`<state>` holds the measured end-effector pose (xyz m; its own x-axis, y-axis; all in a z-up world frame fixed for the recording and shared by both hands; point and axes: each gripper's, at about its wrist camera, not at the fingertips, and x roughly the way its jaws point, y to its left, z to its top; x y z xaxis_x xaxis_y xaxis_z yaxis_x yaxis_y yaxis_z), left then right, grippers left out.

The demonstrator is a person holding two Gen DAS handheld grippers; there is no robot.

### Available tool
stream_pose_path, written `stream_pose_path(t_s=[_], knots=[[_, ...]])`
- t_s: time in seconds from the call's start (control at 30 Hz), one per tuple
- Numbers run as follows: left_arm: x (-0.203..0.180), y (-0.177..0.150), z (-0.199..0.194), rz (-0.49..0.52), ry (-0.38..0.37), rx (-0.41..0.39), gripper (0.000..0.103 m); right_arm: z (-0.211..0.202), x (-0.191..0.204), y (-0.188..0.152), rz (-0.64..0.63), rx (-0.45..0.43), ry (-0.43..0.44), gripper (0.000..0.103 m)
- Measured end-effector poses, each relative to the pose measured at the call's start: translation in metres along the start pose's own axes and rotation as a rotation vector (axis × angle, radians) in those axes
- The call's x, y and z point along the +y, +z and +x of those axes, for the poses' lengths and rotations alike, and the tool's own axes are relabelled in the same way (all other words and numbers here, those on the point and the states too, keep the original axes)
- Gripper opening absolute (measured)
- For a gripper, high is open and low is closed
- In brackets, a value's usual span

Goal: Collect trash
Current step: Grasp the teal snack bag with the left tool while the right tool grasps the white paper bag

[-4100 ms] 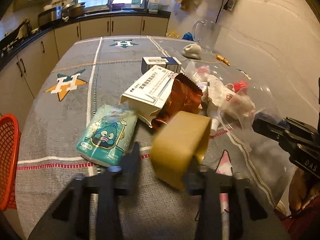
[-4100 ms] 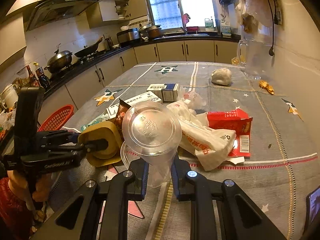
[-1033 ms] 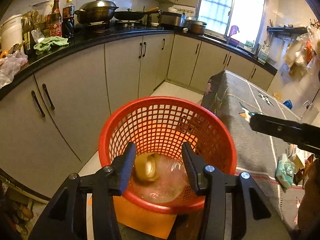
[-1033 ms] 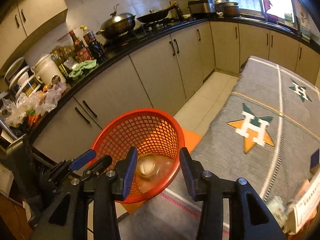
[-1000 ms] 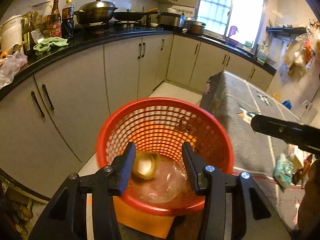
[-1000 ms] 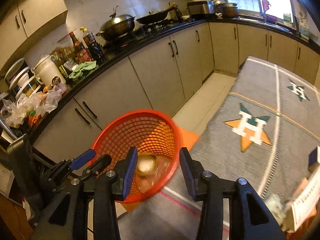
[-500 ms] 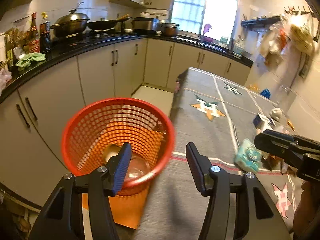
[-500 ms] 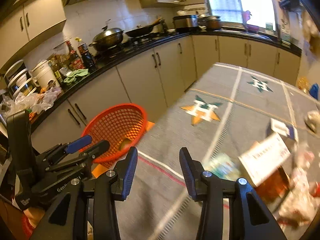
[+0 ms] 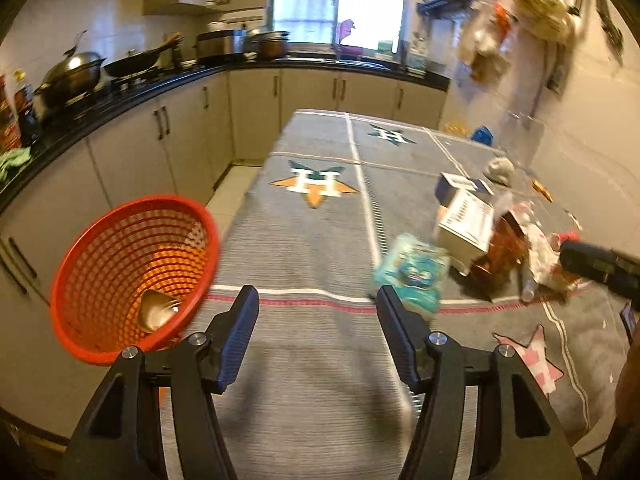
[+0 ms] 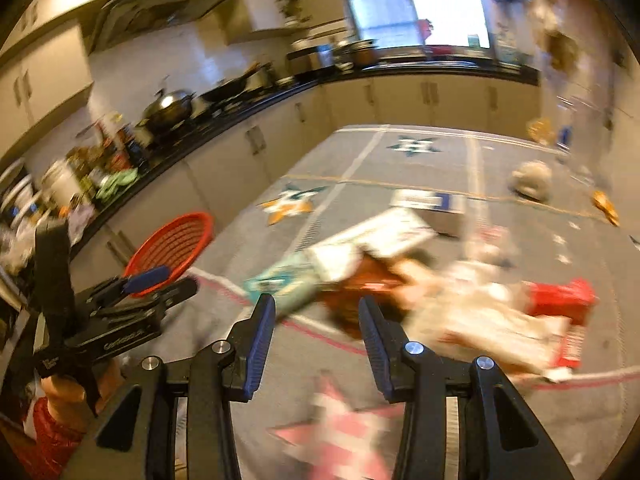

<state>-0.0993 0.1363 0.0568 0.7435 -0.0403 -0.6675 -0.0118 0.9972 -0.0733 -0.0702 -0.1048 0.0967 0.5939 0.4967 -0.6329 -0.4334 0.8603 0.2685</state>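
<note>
Black plastic jaws of the left gripper [image 9: 314, 312] and right gripper [image 10: 316, 320] stand apart, holding nothing. The trash lies ahead on the bench [image 9: 312, 240]: teal packet [image 9: 412, 274] nearest, then white carton [image 9: 466, 220], brown wrapper [image 9: 500, 252] and crumpled plastic [image 9: 540, 250]. Risk: overlapping items may drag neighbours off the bench edge when one is pinched. The orange basket [image 9: 80, 264] stands beside the bench; its contents are partly hidden. Motion blur obscures the right view.
</note>
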Motion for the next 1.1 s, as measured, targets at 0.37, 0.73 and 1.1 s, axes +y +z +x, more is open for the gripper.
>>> stream_pose_path(t_s=[0.37,0.73,1.1], knots=[[-0.051,0.013,0.036,0.161,-0.07,0.073,0.079,-0.026,-0.114,-0.002,0.219,-0.027,-0.141,0.047],[-0.069,0.019,0.068,0.231,-0.027,0.13,0.08,-0.003,-0.129,-0.021,0.246,0.084,-0.07,0.047],[-0.073,0.026,0.092,0.238,-0.024,0.165,0.08,-0.031,-0.075,-0.032,-0.03,0.108,0.007,0.06]])
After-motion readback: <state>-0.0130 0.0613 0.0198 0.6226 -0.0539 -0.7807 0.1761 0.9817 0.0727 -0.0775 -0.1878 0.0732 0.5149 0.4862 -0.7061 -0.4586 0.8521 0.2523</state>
